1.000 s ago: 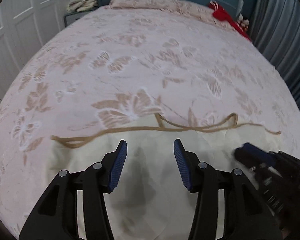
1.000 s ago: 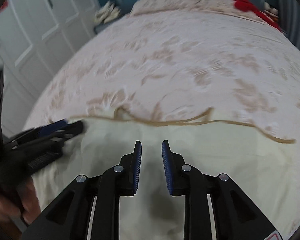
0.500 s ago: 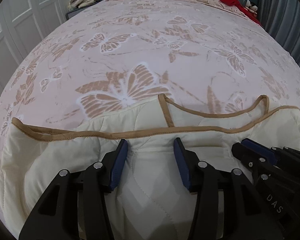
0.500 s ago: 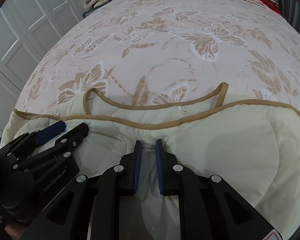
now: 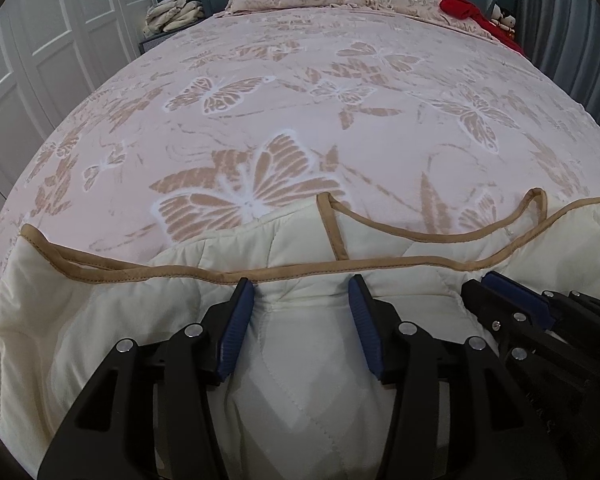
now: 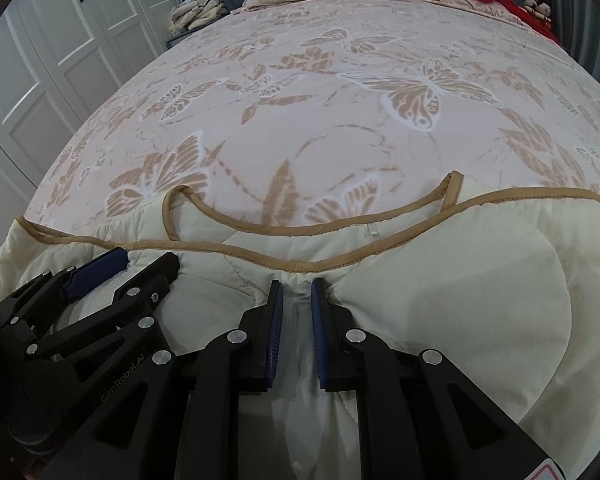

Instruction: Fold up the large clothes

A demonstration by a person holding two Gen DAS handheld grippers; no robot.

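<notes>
Between both claws' fingers sits bunched cream fabric of the quilted garment point(image 5: 292, 364), which lies on the bed point(image 5: 300, 100) directly under and ahead of them, neckline end farthest from the claws. Left claw point(image 5: 302, 296) is half spread, with a thick hump of padding filling the gap and both blue pads touching it, so it reads as pinching a fat fold. Right claw point(image 6: 296, 292), just right of the left one, has just been closing and is nearly pressed together on a thin pleat of the same fabric.

Step in hand, by my guess: grabbing the near layer just behind the tan trim point(image 5: 300, 270) so it can be carried over for a fold.

Doing it well:
- keep both grips level and equally far behind the trim, or the fold line skews
- left grip looks bulky and may slip, so squeeze more before lifting
- check each pinch takes the same number of layers; can't tell that from these views
- lift together and keep the cloth taut between the claws

Garment look: pale cream, puffy, stitched in diamonds, edged in tan binding. A curved neckline loop point(image 6: 300, 226) sits ahead of the claws, with a small tag inside. Fabric spreads past both claws sideways, soft and wrinkled, with no sleeves clearly visible.
</notes>
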